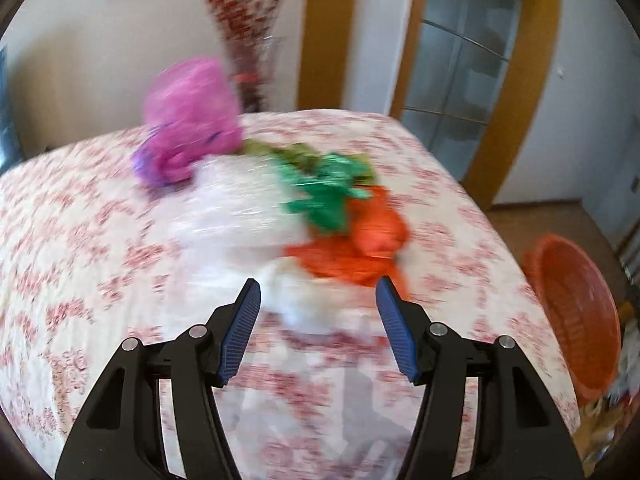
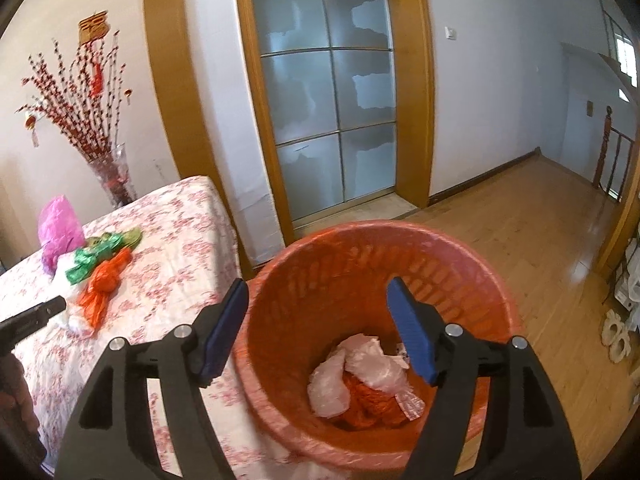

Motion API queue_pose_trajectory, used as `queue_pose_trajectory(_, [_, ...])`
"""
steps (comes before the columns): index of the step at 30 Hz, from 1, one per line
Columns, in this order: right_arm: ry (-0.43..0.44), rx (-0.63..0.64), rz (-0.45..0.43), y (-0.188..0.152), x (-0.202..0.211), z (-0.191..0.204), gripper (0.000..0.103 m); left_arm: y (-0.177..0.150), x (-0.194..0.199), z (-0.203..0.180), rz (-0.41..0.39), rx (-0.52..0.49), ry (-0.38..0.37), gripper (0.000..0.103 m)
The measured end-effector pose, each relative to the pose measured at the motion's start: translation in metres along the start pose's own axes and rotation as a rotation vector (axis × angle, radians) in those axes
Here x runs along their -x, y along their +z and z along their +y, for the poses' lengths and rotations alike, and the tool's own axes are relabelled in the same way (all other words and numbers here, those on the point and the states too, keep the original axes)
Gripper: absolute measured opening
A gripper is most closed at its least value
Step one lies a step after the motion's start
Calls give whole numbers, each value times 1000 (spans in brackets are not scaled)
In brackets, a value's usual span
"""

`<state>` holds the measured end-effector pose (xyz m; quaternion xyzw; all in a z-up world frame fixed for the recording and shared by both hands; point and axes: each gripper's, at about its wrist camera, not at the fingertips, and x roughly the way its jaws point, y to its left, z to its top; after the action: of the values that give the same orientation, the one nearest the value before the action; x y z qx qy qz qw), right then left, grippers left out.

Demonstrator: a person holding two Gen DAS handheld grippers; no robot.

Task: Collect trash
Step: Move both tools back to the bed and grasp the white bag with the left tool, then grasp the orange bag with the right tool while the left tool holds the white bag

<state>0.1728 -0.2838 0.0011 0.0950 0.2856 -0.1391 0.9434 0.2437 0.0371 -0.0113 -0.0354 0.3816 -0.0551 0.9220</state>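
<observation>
A table with a white cloth printed in red flowers fills the left wrist view, which is blurred. On it lies a heap of crumpled plastic bags: a pink bag at the back, a white bag in the middle, a green bag and an orange bag touching one another. The left gripper is above the near edge of the heap with its jaws apart, and nothing is between them. An orange basket stands beside the table at the right.

In the right wrist view there is a wooden floor and a glass door. The right gripper hangs over the orange basket with its jaws wide apart and empty. Pale pink and orange bags lie at the bottom of the basket. The heap on the table is far left.
</observation>
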Motion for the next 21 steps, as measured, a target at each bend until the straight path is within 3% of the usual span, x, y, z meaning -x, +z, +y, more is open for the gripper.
queue_pose_trajectory(14, [27,52,34,-6,-3,25,71,-1,-33,17,84,58,-11,55])
queue_pose_trajectory(21, [47,56,47,-8,-5,31,71,-4,-34,13,89,43,-28,27])
